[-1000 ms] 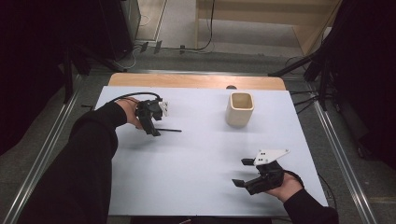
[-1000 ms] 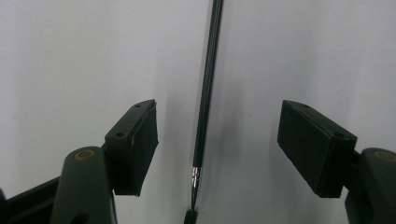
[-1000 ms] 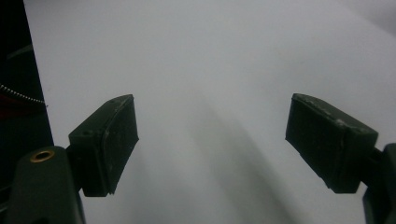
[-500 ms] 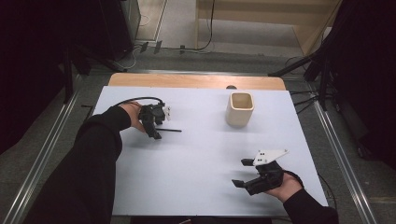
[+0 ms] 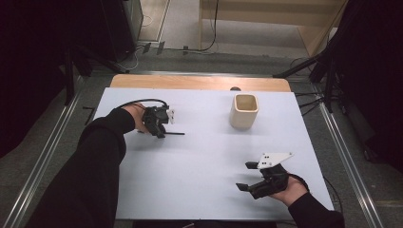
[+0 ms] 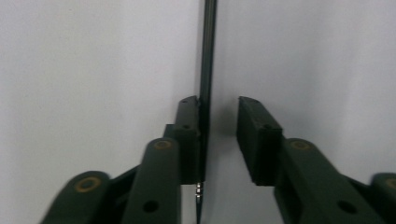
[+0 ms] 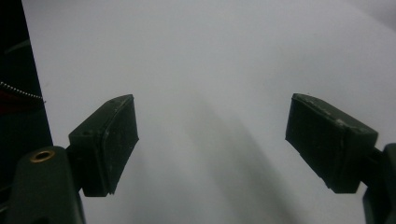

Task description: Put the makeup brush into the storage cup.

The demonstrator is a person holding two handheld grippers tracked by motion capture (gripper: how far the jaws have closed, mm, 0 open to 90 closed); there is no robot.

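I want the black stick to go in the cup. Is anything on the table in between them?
Nothing visible is. The thin black stick lies between the left gripper jaws, and only bare white table stretches from it to the beige cup. The right gripper sits open near the front edge, well off that path.

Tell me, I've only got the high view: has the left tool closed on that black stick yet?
Observer: Not yet. In the left gripper view the left tool straddles the stick; one jaw touches it, the other stands off with a gap.
Operator: Is the stick centred between the jaws?
Observer: No, it lies against one jaw and runs straight on past the tips.
Operator: And the right tool, open?
Observer: Yes, the right tool is wide open in its own view, with bare table between its jaws.
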